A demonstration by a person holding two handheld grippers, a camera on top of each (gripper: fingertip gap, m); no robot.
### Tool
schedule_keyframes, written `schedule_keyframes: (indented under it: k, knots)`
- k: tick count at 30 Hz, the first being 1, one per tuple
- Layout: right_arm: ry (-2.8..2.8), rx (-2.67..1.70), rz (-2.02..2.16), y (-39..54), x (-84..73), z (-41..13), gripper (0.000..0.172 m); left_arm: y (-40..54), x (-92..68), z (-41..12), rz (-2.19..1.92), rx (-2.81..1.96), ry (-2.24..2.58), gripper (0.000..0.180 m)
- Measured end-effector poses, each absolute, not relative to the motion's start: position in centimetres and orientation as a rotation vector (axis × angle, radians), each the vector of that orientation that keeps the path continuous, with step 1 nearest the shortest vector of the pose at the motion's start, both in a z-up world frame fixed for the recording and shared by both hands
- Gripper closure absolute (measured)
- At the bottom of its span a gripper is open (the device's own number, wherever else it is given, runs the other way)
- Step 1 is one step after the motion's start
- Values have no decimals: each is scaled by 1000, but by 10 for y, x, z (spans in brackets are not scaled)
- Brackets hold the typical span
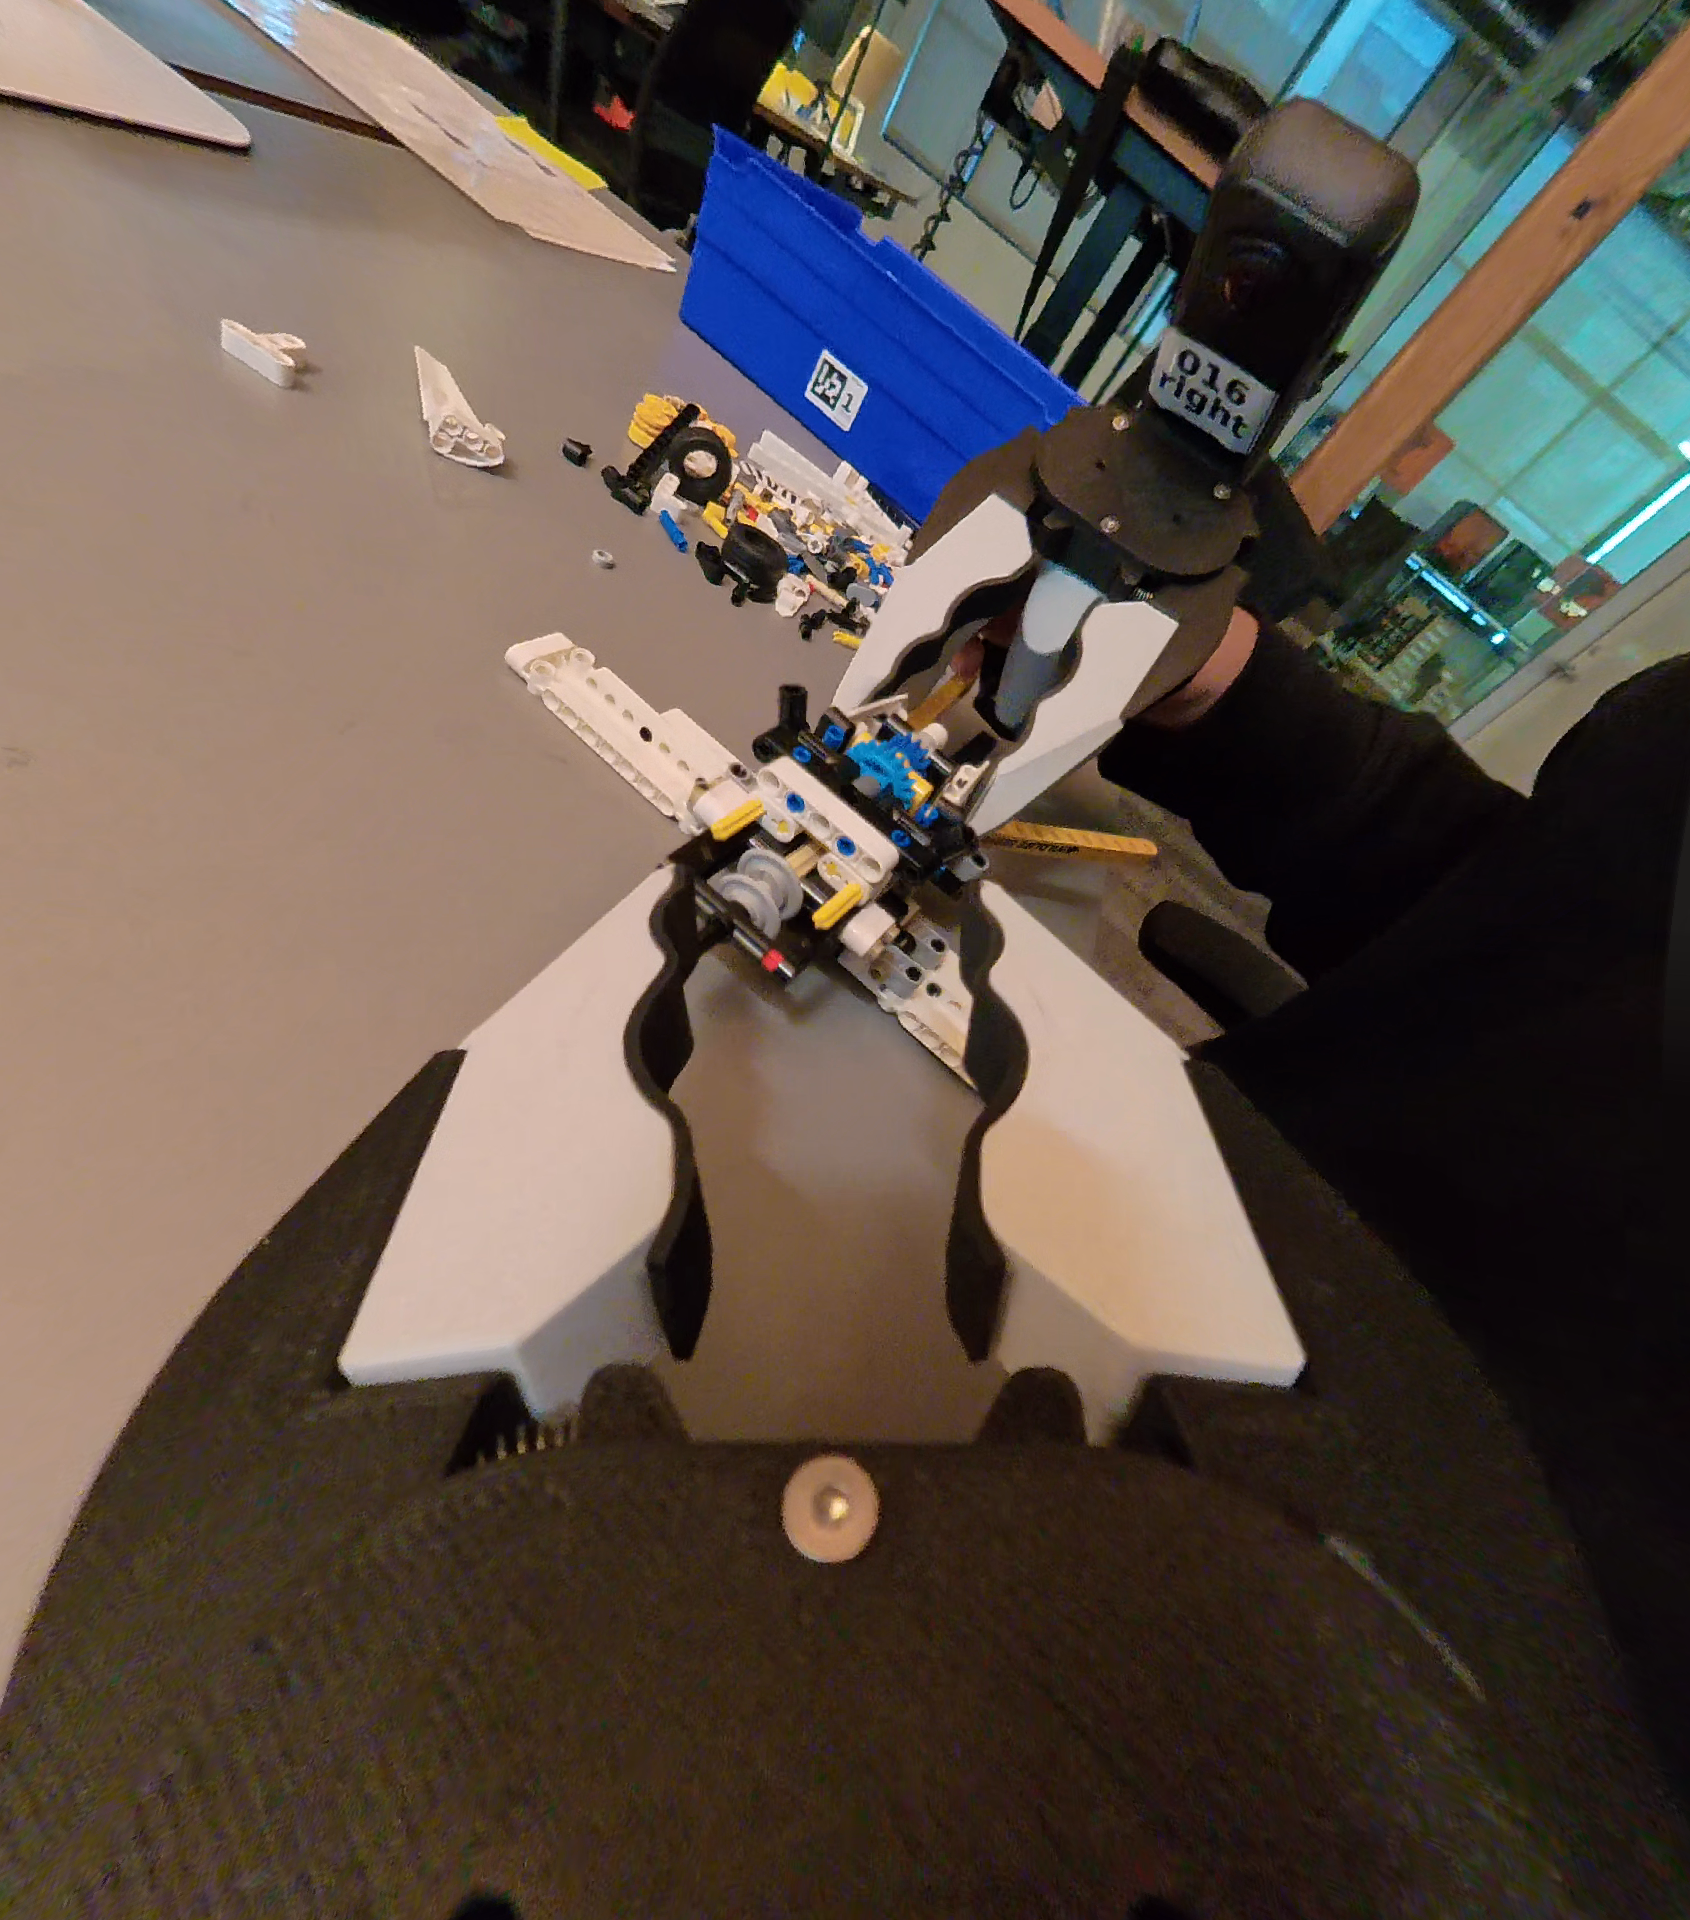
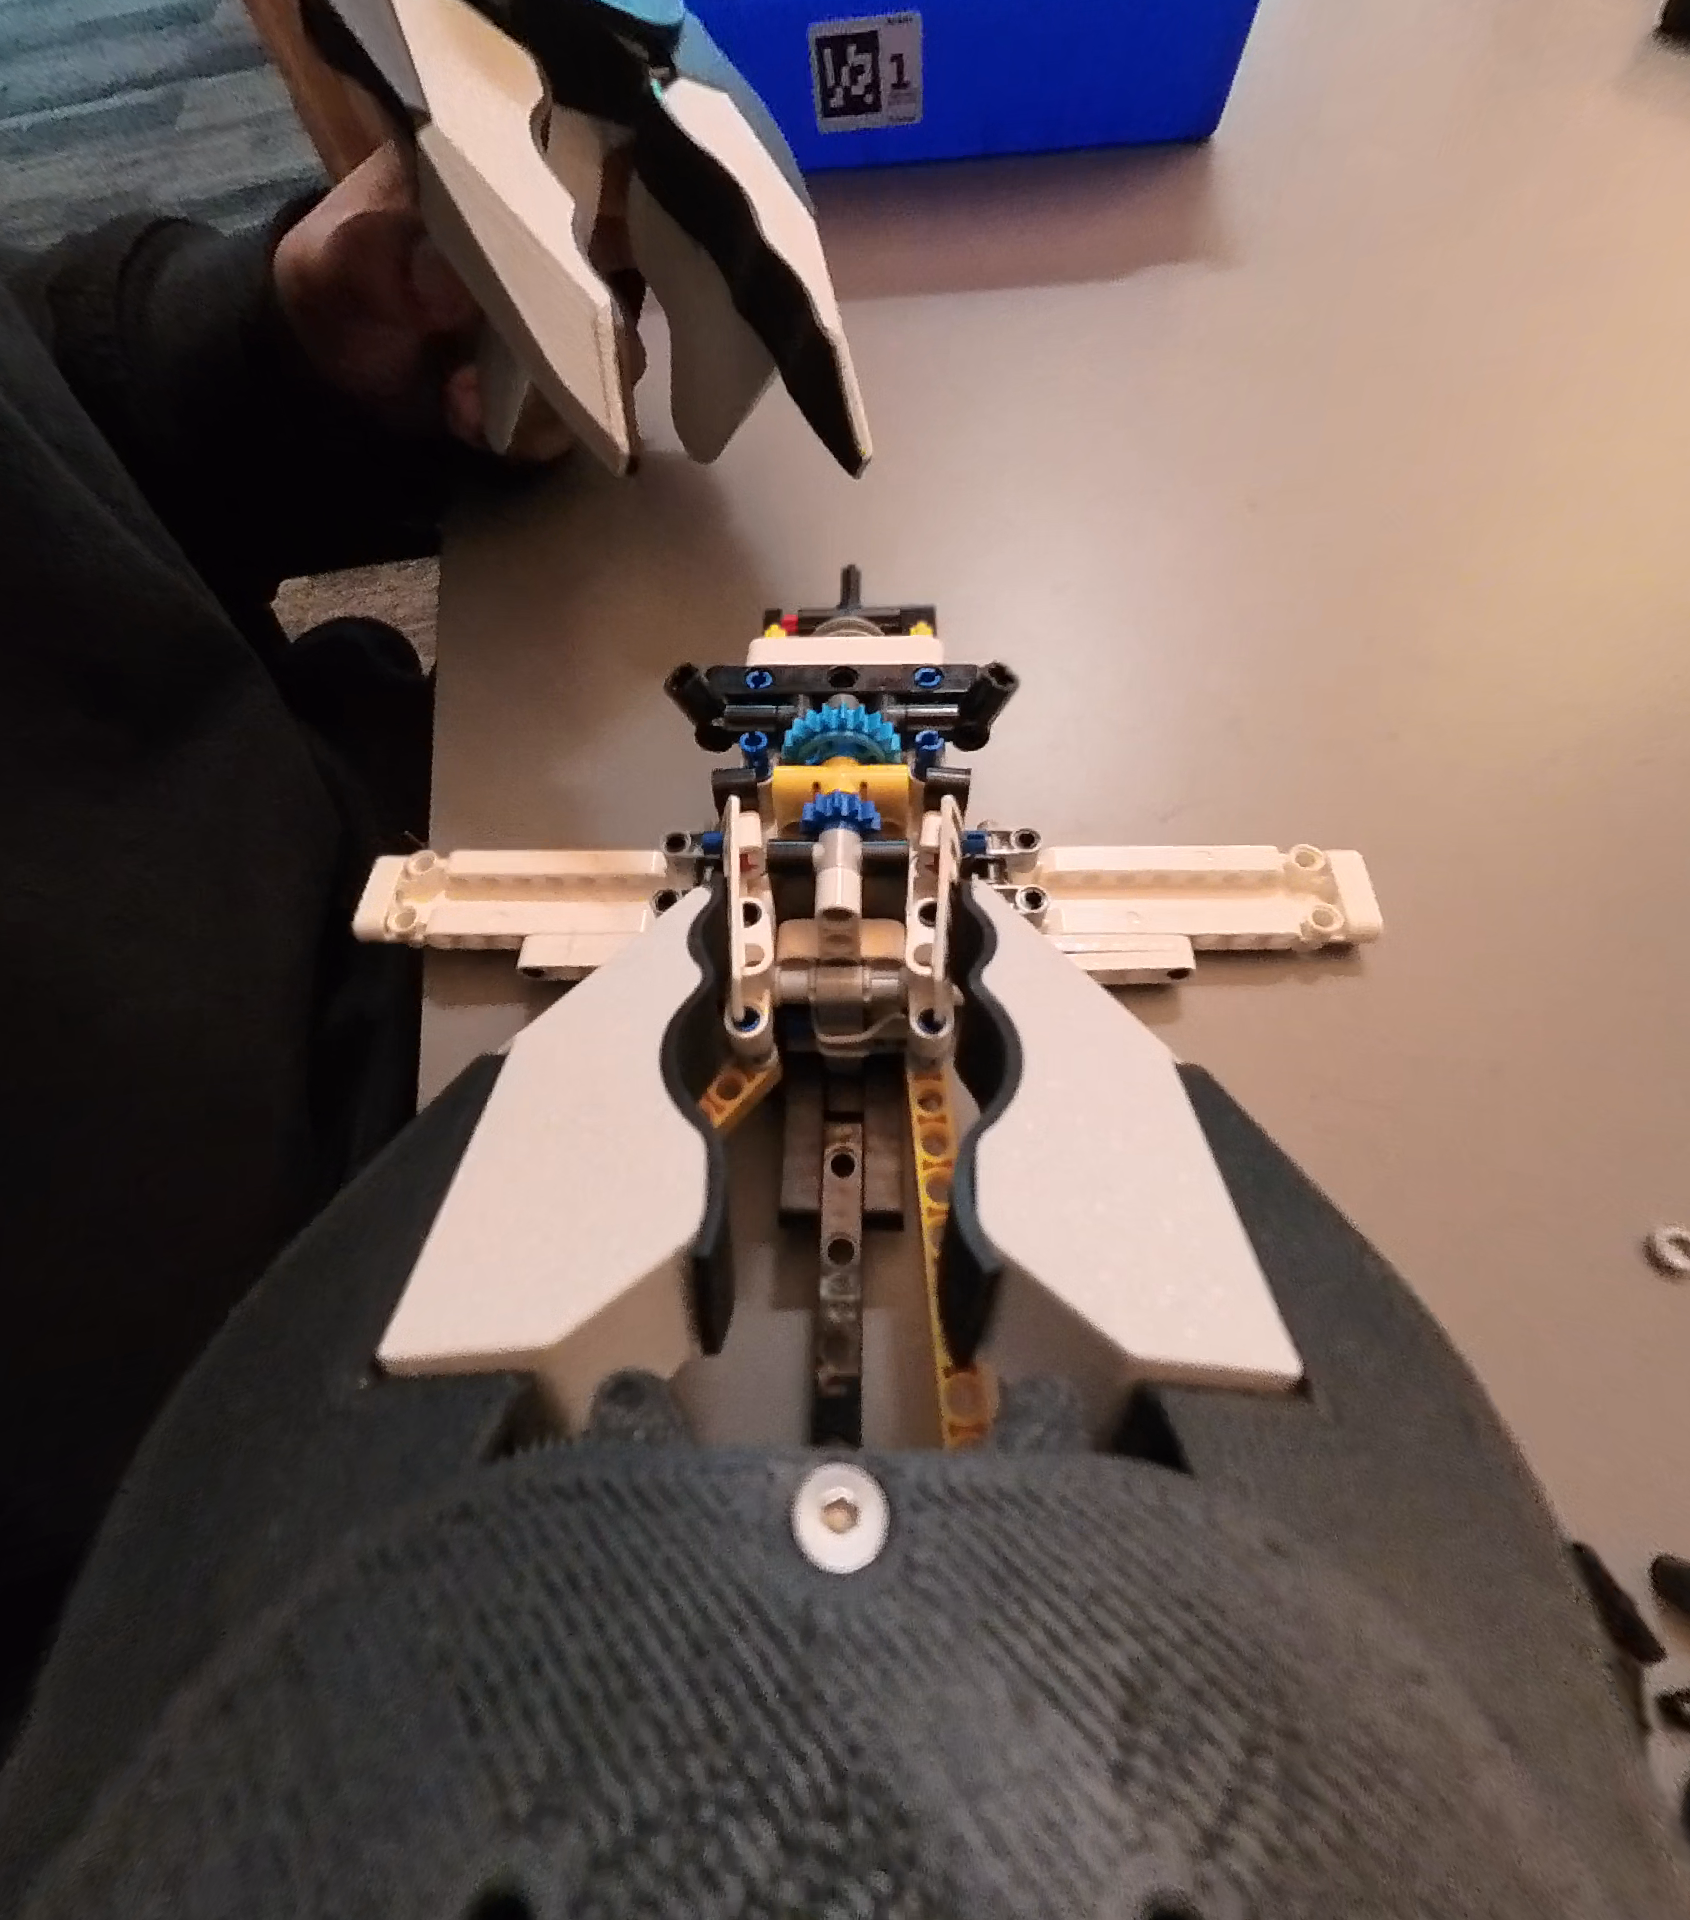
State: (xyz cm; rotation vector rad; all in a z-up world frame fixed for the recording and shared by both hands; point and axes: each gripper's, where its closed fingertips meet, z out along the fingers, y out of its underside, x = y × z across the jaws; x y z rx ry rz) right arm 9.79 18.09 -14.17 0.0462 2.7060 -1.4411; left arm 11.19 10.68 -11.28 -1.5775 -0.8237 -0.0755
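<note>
right gripper (image 2: 841, 935) fingers clamped on brick-built plane (image 2: 841, 790) body | nose points away from it, wings crosswise, on grey surface (image 2: 1340, 520) | left gripper (image 1: 820, 914) fingers wide at the nose, hold unclear

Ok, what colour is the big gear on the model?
Light blue gear, clearest in the right wrist view.

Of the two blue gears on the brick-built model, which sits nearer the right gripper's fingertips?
The small dark-blue plastic gear, against the yellow block; the larger light-blue gear lies beyond it, by the black crossbeam.
</note>
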Motion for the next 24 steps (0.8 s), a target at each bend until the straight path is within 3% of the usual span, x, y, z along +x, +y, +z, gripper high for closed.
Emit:
schedule_keyframes:
  k: [11, 18, 24]
  knots:
    - [2724, -167, -1378, 182, 98, -143, 130, 115, 127, -102, -85, -1577, -699, 141]
    - [2727, -374, -1290, 180, 92, -144, 130, 120, 123, -118, 26, -1777, -639, 122]
    - [2749, -476, -1278, 177, 90, -145, 127, 127, 106, -123, 160, -1966, -435, 122]
